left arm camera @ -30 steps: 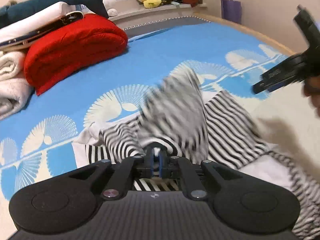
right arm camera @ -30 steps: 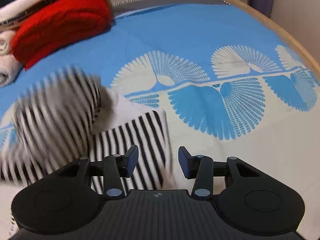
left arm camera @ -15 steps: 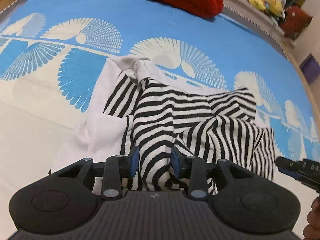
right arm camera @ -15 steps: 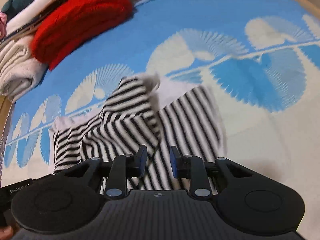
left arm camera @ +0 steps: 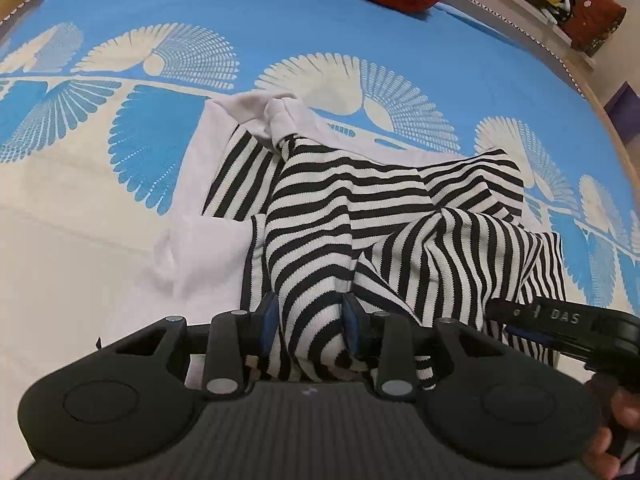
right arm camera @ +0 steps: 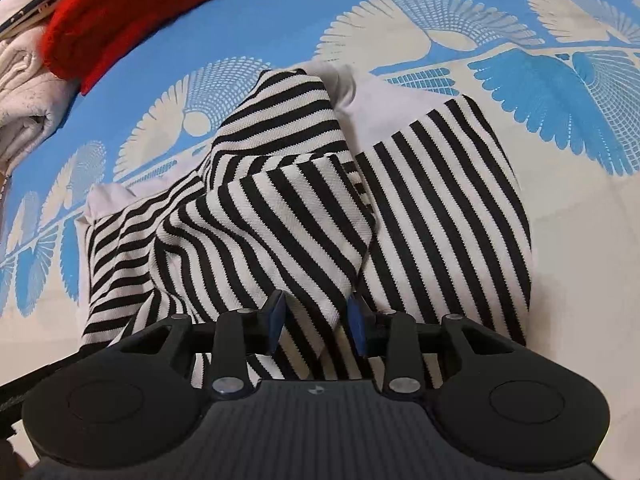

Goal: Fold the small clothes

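Where a second ago the striped garment was a blur swinging in the air, it now lies crumpled on the blue-and-cream bedspread, and both grippers have dropped low over it, pointing steeply down. The left gripper, pinched nearly tight back then, has its jaws parted now with a hump of striped cloth bulging up between the blue pads; the cloth fills the gap, though I cannot tell whether the pads actually press on it. The right gripper has just been opening its jaws a little after narrowing them. A striped fold lies between its pads too, loose-looking, and again I cannot say if it is gripped.

In the left view the right gripper's black body pokes in from the lower right, close beside the garment's edge, with a hand behind it.

The garment's white lining spills out on its left side. Open bedspread surrounds it left, near and right. Far back sit the red blanket and pale folded bedding, well apart, and the bed's edge curves away on the right.
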Demonstrator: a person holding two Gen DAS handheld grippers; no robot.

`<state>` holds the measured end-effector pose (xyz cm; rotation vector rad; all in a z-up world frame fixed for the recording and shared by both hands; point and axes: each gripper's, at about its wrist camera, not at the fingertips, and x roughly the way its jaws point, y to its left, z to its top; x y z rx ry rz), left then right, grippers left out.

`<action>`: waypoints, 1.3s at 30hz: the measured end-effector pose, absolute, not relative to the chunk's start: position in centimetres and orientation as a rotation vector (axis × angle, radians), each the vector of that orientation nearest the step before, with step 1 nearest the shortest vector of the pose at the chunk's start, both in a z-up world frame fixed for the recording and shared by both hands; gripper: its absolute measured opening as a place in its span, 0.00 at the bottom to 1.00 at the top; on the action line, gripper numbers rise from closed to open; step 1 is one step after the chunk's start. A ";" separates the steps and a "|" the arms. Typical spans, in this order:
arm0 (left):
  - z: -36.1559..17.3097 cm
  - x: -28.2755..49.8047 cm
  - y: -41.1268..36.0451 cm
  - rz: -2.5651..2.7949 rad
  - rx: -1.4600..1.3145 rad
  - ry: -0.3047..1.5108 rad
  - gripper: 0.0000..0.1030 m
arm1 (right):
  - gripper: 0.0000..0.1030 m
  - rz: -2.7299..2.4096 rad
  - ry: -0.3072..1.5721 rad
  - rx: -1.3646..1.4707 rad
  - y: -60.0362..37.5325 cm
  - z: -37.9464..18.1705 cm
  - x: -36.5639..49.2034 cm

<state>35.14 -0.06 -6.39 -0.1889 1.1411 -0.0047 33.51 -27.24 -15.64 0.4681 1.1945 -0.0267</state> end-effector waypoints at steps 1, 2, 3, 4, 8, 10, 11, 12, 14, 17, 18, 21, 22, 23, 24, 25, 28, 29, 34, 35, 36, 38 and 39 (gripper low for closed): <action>-6.4 35.1 0.0 -0.008 -0.191 1.142 0.37 | 0.35 -0.032 1.196 0.468 -27.2 -15.7 33.6; -6.4 35.1 0.0 -0.012 -0.193 1.143 0.37 | 0.35 -0.038 1.197 0.467 -27.1 -15.8 33.6; -6.4 35.1 0.0 -0.016 -0.196 1.146 0.37 | 0.35 -0.043 1.195 0.466 -27.1 -15.9 33.6; -6.5 35.2 0.1 -0.021 -0.201 1.150 0.36 | 0.35 -0.046 1.193 0.463 -27.0 -15.9 33.6; -7.2 35.4 0.4 -0.067 -0.260 1.177 0.06 | 0.02 -0.052 1.161 0.454 -26.9 -15.7 33.7; -7.4 35.6 0.7 -0.084 -0.280 1.176 0.02 | 0.01 -0.069 1.125 0.485 -27.5 -15.0 33.4; -7.3 35.8 0.9 -0.088 -0.288 1.164 0.02 | 0.01 -0.070 1.089 0.515 -28.0 -14.2 33.2; -7.1 35.9 1.2 -0.094 -0.306 1.141 0.02 | 0.01 -0.057 1.041 0.546 -28.5 -13.1 33.0; -6.0 35.9 2.3 -0.113 -0.384 1.047 0.02 | 0.01 -0.012 0.901 0.590 -29.5 -10.2 32.3; -2.6 34.9 4.1 -0.189 -0.503 0.777 0.02 | 0.01 0.047 0.691 0.656 -31.3 -6.5 30.3; -1.6 34.5 4.5 -0.209 -0.508 0.705 0.02 | 0.01 0.066 0.627 0.668 -31.9 -5.4 29.5; -1.4 34.5 5.4 -0.223 -0.515 0.689 0.02 | 0.01 0.111 0.553 0.666 -33.2 -3.9 27.8; -2.1 34.8 5.7 -0.210 -0.529 0.740 0.02 | 0.01 0.114 0.590 0.643 -33.3 -3.8 27.6; -3.3 35.3 6.0 -0.182 -0.532 0.839 0.02 | 0.01 0.097 0.662 0.603 -33.2 -4.1 27.7; -4.8 35.9 6.1 -0.143 -0.508 0.965 0.03 | 0.01 0.084 0.760 0.566 -33.1 -4.9 27.8; -6.2 36.2 6.2 -0.104 -0.473 1.068 0.03 | 0.01 0.097 0.900 0.536 -32.8 -6.5 27.9; -8.5 36.1 6.9 0.007 -0.437 1.201 0.08 | 0.01 0.139 1.212 0.479 -31.7 -11.2 27.5; -8.3 36.1 7.2 0.011 -0.470 1.200 0.14 | 0.02 0.153 1.236 0.465 -31.4 -11.7 27.4; -6.0 35.5 7.3 0.012 -0.515 1.147 0.48 | 0.30 0.122 1.113 0.524 -32.3 -10.4 28.0; -5.9 35.5 6.9 0.007 -0.508 1.153 0.48 | 0.41 0.096 1.095 0.542 -32.7 -10.4 28.1; -6.0 35.6 6.6 0.003 -0.504 1.168 0.48 | 0.45 0.062 1.087 0.554 -33.0 -10.6 28.4; -7.3 35.8 6.2 -0.001 -0.525 1.213 0.48 | 0.45 0.026 1.100 0.569 -33.3 -11.7 28.9; -7.9 35.9 5.9 0.001 -0.538 1.237 0.47 | 0.45 0.018 1.110 0.582 -33.4 -12.3 29.3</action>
